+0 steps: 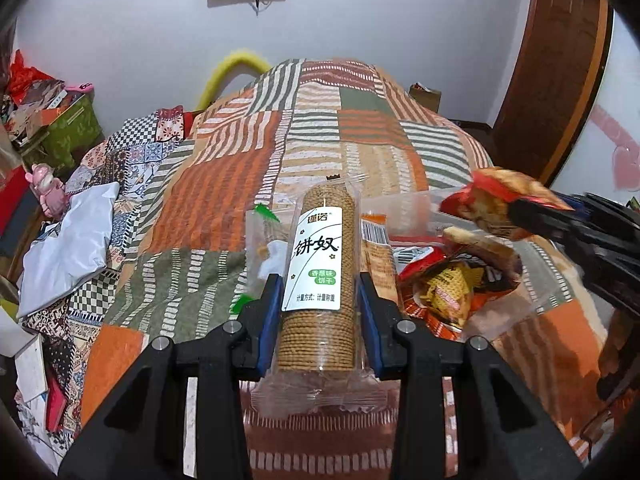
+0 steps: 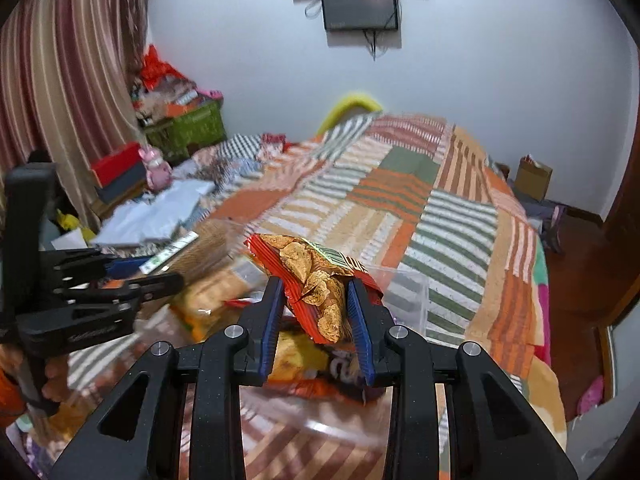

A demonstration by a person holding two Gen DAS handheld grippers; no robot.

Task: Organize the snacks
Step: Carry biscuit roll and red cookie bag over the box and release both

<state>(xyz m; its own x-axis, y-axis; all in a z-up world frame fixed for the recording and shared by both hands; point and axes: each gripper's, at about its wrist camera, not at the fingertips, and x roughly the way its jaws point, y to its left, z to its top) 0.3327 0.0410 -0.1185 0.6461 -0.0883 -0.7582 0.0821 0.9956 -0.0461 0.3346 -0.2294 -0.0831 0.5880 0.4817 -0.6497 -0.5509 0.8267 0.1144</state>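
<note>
My left gripper (image 1: 319, 286) is shut on a clear-wrapped roll of brown biscuits (image 1: 318, 280) with a white label, held above the patchwork bedspread (image 1: 224, 168). My right gripper (image 2: 314, 290) is shut on a red snack bag (image 2: 316, 276) printed with crisps, held above a clear plastic bin (image 2: 408, 292). The same red bag (image 1: 500, 200) shows at the right of the left wrist view, above the bin (image 1: 404, 212). More snack packs (image 1: 452, 284) lie in the bin. The left gripper (image 2: 132, 276) also shows at the left of the right wrist view, blurred.
A white plastic bag (image 1: 68, 248) and clutter lie at the bed's left side. A green crate (image 2: 188, 130) and a red box (image 2: 116, 168) stand by the curtain. A cardboard box (image 2: 532, 178) sits on the floor right of the bed.
</note>
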